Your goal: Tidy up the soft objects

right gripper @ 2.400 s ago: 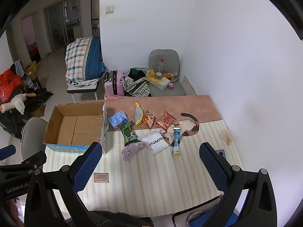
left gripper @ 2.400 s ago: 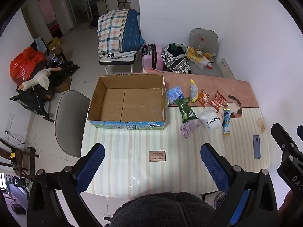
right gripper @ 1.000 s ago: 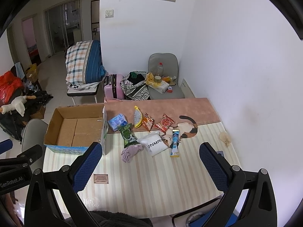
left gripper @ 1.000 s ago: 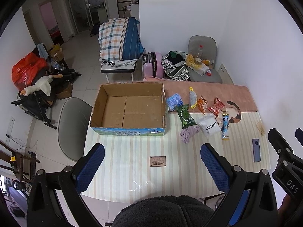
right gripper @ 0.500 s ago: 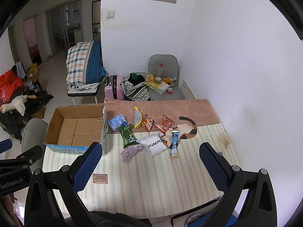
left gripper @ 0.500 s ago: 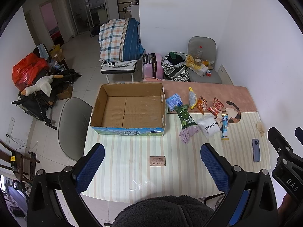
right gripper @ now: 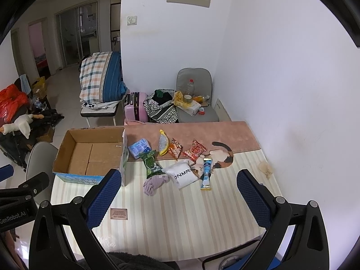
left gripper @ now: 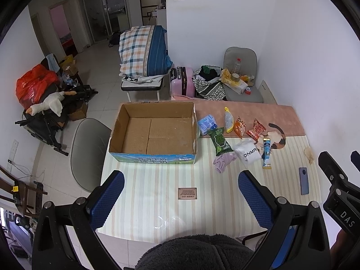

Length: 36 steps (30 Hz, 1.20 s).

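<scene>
The counter (left gripper: 157, 202) butts against the wall on the right, and its near striped stretch holds only a small label (left gripper: 187, 193) and a phone (left gripper: 303, 180) near the right edge. The cardboard box (left gripper: 155, 155) sits at the far left, its right wall just beside a cluster of snack packets (left gripper: 219, 140), a white pouch (right gripper: 183, 176) and a purple cloth (right gripper: 154, 185). Both the left gripper (left gripper: 181, 199) and right gripper (right gripper: 177, 198) hover above the near edge, jaws spread wide and holding nothing, the cluster well beyond them.

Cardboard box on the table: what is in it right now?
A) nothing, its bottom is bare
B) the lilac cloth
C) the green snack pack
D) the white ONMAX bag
A: the cardboard box shows only bare bottom flaps, while the lilac cloth, green snack pack and white ONMAX bag lie on the table beside it.
</scene>
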Available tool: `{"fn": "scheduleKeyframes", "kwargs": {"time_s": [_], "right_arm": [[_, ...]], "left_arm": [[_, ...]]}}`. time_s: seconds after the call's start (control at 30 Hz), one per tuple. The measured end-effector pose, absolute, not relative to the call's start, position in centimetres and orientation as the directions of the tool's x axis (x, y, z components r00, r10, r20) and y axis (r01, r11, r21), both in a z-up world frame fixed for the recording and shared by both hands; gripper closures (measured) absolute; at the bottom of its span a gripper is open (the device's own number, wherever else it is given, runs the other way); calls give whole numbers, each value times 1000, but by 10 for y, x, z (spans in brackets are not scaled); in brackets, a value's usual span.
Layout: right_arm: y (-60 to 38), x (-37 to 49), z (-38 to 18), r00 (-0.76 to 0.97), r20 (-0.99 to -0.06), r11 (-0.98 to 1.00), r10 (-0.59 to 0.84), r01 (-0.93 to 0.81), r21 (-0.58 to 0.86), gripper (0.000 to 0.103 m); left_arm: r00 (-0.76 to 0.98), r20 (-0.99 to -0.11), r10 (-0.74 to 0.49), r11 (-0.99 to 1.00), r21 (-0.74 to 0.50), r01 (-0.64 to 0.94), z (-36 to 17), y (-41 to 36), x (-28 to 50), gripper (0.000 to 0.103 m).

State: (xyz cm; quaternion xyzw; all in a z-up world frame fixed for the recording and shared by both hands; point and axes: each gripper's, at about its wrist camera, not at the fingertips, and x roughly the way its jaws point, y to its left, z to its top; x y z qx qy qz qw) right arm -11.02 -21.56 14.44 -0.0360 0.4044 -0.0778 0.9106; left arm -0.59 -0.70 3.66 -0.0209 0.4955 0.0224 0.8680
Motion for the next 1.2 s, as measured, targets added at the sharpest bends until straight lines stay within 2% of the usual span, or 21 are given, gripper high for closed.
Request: {"fn": "scheduleKeyframes", "kwargs": {"time_s": [0.7, 0.87, 1.07, 1.2], "right_arm": [[-217, -118, 142, 666, -729, 988, -155, 99, -119, 0], [-229, -111, 139, 654, -745, 990, -130, 120, -67, 0], [-278, -79, 111, 596, -788, 975, -154, 220, -24, 0], [-322, -33, 62, 500, -851, 961, -160, 276, -19, 0]], "left_arm": [[517, -856, 16, 998, -20, -64, 38, -1, -17, 0], [506, -863, 7, 998, -26, -57, 31, -4, -11, 0], [479, -877, 26, 999, 12, -32, 4, -16, 39, 0], [383, -924, -18, 1000, -9, 26, -42, -35, 99, 0]]}}
